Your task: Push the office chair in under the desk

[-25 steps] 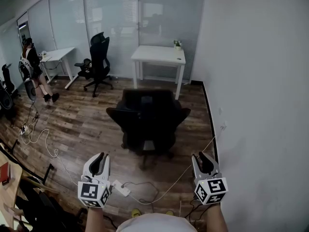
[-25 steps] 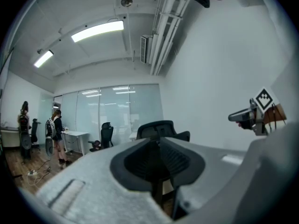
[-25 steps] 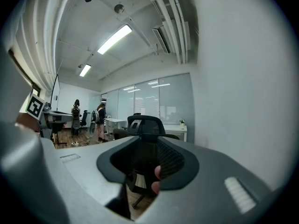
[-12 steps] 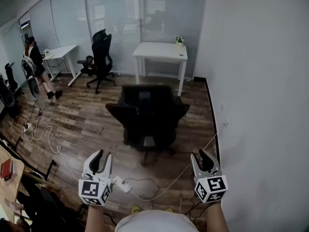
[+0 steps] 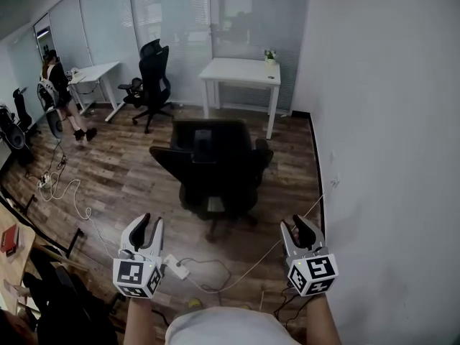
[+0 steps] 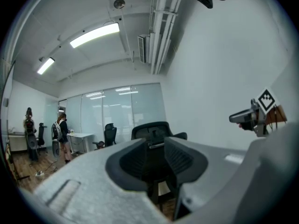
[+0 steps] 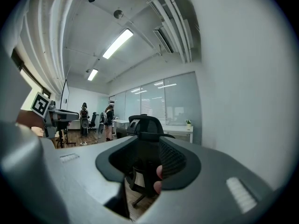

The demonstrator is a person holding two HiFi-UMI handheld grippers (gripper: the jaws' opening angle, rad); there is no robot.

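A black office chair [image 5: 212, 164] stands on the wood floor with its back toward me, a short way out from the white desk [image 5: 241, 70] at the glass wall. My left gripper [image 5: 149, 223] and right gripper [image 5: 296, 225] are held level, side by side, short of the chair and apart from it. Both are open; their jaws have just been opening, with nothing between them. In the left gripper view, the chair [image 6: 152, 129] shows beyond the left gripper [image 6: 155, 146]. In the right gripper view, its headrest [image 7: 145, 122] rises above the right gripper [image 7: 147, 146].
A white wall [image 5: 381, 135] runs close along the right. A power strip [image 5: 176, 267] and cables lie on the floor near my feet. A second black chair [image 5: 154, 77], another white desk [image 5: 97, 74] and a person [image 5: 61, 95] are at the far left. A small plant [image 5: 270, 54] sits on the desk.
Both grippers have moved forward toward the chair, and their jaws stand a little wider. The chair itself has stayed in place.
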